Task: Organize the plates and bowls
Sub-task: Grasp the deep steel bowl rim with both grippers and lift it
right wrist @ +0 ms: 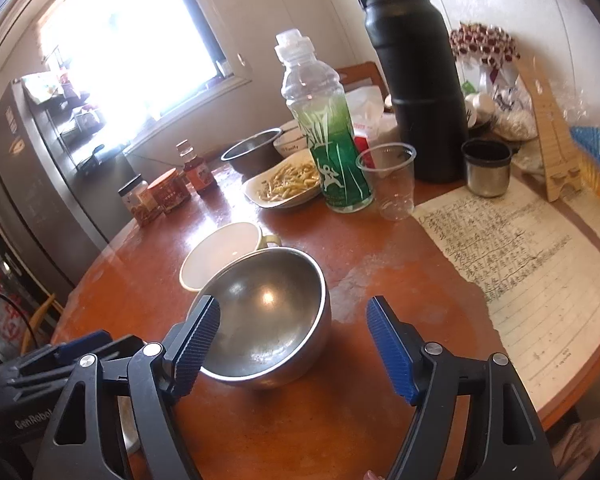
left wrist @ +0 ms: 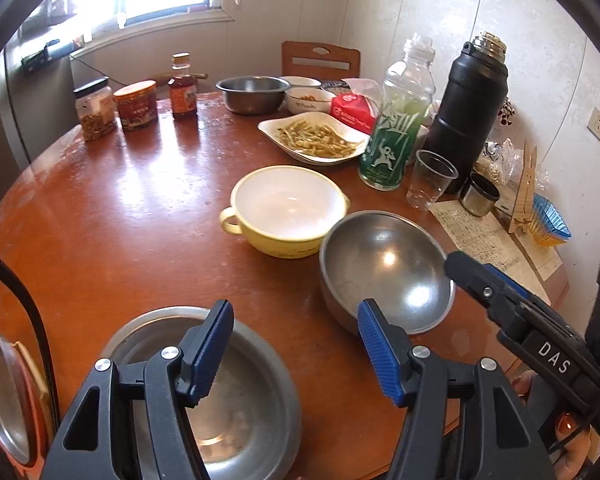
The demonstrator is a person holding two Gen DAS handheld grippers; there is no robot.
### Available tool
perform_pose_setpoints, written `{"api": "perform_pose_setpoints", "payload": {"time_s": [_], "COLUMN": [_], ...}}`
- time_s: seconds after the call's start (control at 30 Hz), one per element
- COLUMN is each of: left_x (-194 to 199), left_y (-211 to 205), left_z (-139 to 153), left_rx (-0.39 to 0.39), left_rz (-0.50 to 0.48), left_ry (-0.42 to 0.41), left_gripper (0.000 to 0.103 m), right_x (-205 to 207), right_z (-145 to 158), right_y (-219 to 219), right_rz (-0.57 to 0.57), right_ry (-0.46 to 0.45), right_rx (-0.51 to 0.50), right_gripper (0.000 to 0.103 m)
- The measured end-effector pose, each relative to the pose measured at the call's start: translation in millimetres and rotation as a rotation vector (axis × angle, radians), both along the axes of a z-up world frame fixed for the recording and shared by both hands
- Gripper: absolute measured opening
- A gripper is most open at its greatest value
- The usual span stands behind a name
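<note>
A round steel bowl (left wrist: 384,272) stands on the brown round table (left wrist: 140,220), touching a yellow bowl with a white inside and a side handle (left wrist: 286,210). A wide steel bowl (left wrist: 236,400) sits at the near edge under my left gripper (left wrist: 296,352), which is open and empty. My right gripper (right wrist: 294,344) is open and empty, its left finger over the round steel bowl's near rim (right wrist: 268,316). The yellow bowl (right wrist: 220,252) sits behind it. Farther back are another steel bowl (left wrist: 252,94), a white dish of food (left wrist: 316,138) and small white bowls (left wrist: 308,100).
A green drink bottle (left wrist: 396,128), a clear plastic cup (left wrist: 430,180), a black flask (left wrist: 468,108) and its steel cap (left wrist: 480,194) stand at the right. A handwritten paper (right wrist: 520,264) covers the table's right side. Jars (left wrist: 136,106) stand at the back left. A steel lid (left wrist: 4,392) lies at the left.
</note>
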State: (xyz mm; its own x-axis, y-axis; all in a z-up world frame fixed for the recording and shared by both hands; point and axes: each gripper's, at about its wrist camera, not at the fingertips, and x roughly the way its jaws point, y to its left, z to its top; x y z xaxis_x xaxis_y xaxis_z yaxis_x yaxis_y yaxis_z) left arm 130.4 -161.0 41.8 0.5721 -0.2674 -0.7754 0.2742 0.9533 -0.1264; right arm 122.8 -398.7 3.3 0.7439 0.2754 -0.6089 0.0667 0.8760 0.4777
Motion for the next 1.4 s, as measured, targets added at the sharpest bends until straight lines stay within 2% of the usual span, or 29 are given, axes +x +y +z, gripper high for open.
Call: {"api": "perform_pose_setpoints", "payload": {"time_s": [0.07, 0.23, 0.37, 0.57, 0.63, 0.7, 0.77, 0.9, 0.97, 1.03, 1.07, 1.17, 1.4], "left_x": [7, 23, 34, 42, 43, 45, 47, 49, 49, 49, 48, 46, 44], "left_y": [-8, -23, -29, -34, -37, -39, -38, -38, -40, -43, -46, -47, -40], "left_z": [-4, -13, -22, -33, -36, -41, -45, -53, -56, -57, -57, -53, -42], "left_rx": [-0.003, 0.010, 0.020, 0.038, 0.044, 0.046, 0.040, 0.007, -0.013, -0.040, -0.048, -0.027, -0.035], "left_rz": [-0.014, -0.027, -0.022, -0.012, -0.010, -0.009, -0.001, 0.001, -0.012, -0.032, -0.041, -0.033, -0.028], "left_ry": [0.017, 0.042, 0.068, 0.085, 0.099, 0.116, 0.136, 0.172, 0.183, 0.201, 0.200, 0.172, 0.161], "left_gripper": [0.065, 0.065, 0.065, 0.065, 0.065, 0.065, 0.065, 0.064, 0.058, 0.044, 0.042, 0.040, 0.040], "right_x": [10, 18, 22, 23, 27, 30, 31, 29, 27, 29, 29, 29, 28], "right_z": [-7, -28, -38, -37, -39, -41, -42, -44, -41, -39, -38, -35, -28], "right_y": [-3, -10, -24, -28, -27, -25, -23, -21, -16, -10, -7, -1, 2], "right_rz": [0.035, 0.025, -0.017, -0.019, -0.015, 0.004, 0.003, 0.011, 0.021, 0.044, 0.052, 0.045, 0.053], "right_ry": [0.047, 0.120, 0.104, 0.079, 0.088, 0.088, 0.085, 0.062, 0.046, 0.038, 0.040, 0.041, 0.032], "right_rx": [0.023, 0.077, 0.169, 0.138, 0.109, 0.101, 0.084, 0.084, 0.071, 0.065, 0.065, 0.029, 0.037], "right_gripper": [0.078, 0.079, 0.079, 0.078, 0.072, 0.060, 0.052, 0.043, 0.034, 0.026, 0.023, 0.023, 0.024]}}
